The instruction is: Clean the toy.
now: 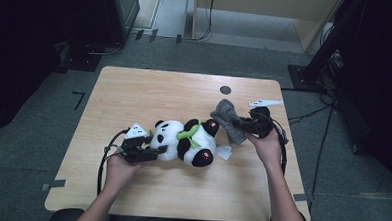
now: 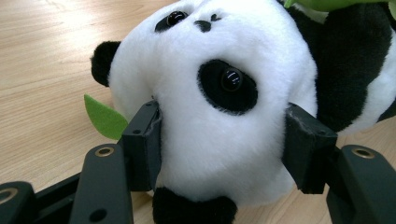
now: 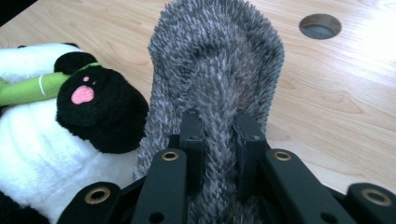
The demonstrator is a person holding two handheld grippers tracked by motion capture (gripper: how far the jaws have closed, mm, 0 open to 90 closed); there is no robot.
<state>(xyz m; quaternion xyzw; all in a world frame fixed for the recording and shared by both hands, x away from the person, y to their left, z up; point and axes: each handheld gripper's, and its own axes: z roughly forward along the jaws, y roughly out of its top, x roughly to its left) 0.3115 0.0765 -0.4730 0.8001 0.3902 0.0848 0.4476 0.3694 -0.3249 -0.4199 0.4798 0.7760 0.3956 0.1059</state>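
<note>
On the table (image 1: 135, 88) we kept the panda plush (image 2: 233, 107) lying mid-table, our left gripper (image 1: 149, 151) clamping its head to steady it. Our right gripper (image 3: 219, 135) pinched the grey furry cloth (image 3: 219, 60) just beside its paw, perhaps for dressing; its shape was unclear.

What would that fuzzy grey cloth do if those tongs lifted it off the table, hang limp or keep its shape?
Probably hang limp: the grey fuzzy cloth already bunches into a fold where the right tongs pinch it. It looks light, since a narrow pinch seems enough to hold it. The shaggy pile should resist slipping, though its free end, which touches the panda plush toy, may drag against it.
</note>
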